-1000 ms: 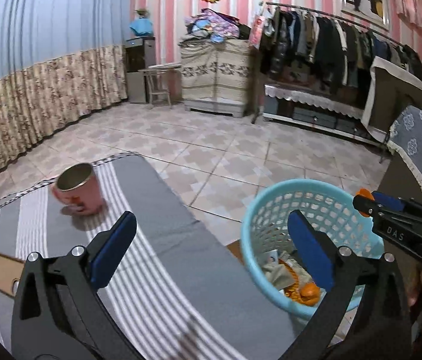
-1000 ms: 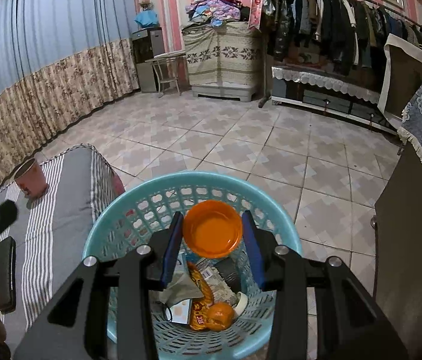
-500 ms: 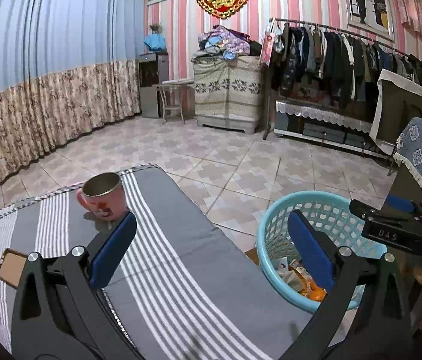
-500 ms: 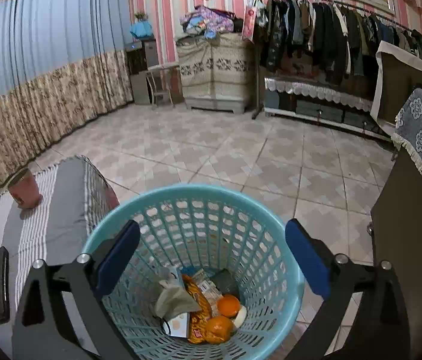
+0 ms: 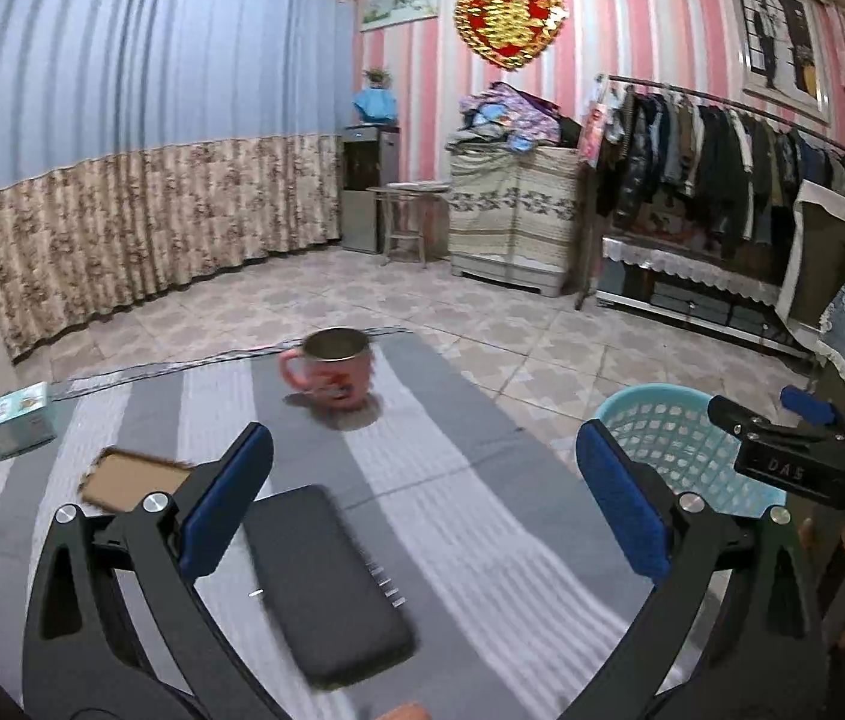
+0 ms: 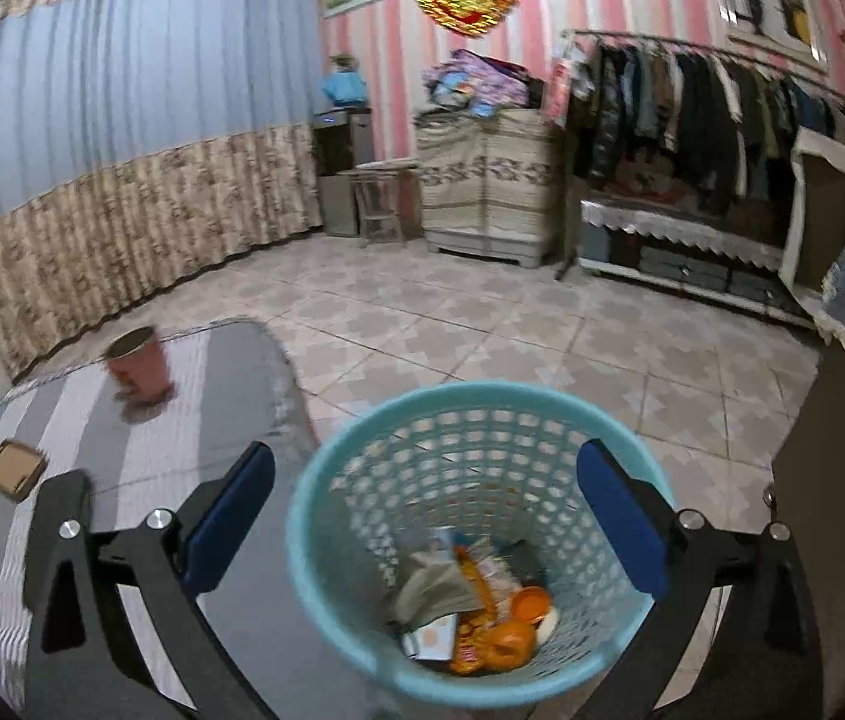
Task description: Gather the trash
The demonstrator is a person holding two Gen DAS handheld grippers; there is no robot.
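Right tongs stand wide apart, having just opened, with nothing between them, directly over the basket so trash lands inside. Left tongs gape empty above the table; the mug sits ahead.

Your right gripper hung wide above the turquoise basket, its mouth unobstructed, litter low inside; your left gripper stood wide over the striped cloth, a black slab lying between its fingers; the pink mug stood farther off; bare cloth lay to the right.
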